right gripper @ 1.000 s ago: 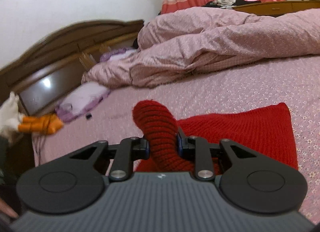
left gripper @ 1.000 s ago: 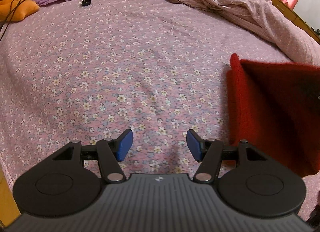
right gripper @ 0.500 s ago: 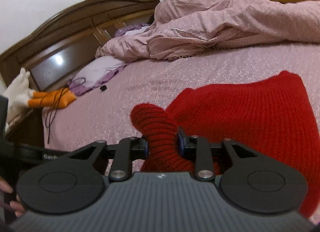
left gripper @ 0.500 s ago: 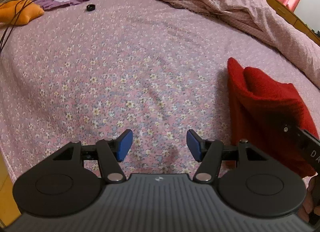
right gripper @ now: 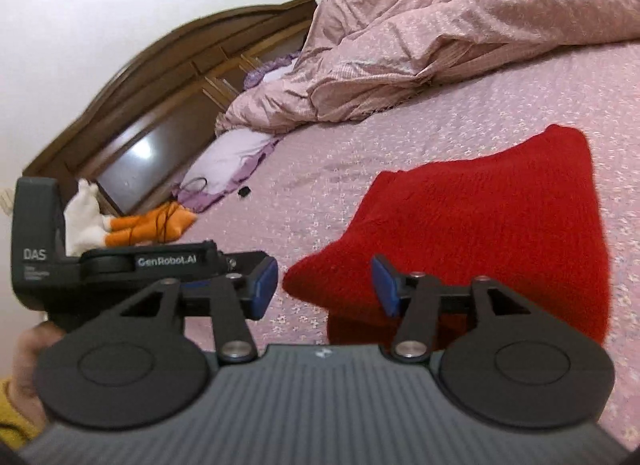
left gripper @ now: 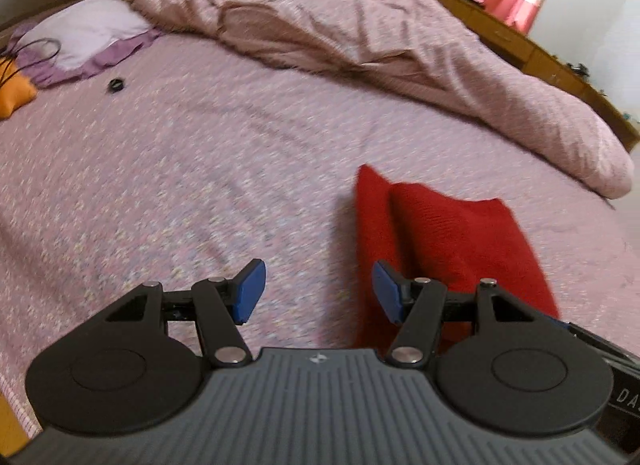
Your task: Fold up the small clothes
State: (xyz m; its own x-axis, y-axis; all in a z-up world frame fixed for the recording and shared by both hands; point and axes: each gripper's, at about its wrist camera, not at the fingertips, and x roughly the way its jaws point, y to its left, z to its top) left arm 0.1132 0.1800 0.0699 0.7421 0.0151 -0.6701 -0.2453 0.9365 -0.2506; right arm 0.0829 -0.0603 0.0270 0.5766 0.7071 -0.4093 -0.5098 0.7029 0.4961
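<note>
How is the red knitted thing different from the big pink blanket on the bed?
The red knitted garment is bright plain red, while the pink blanket is pale and dusty pink. The garment looks much smaller and lies folded over in a fairly flat shape; the blanket is heaped up in loose, crumpled folds. The garment sits close to the tools, and the blanket lies farther back. Both are soft cloth resting on the flowery bed sheet.

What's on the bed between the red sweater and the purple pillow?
Mostly bare flowery sheet. The left wrist view shows only a small black ring-shaped thing near the pillow; nothing else lies before the red sweater.
</note>
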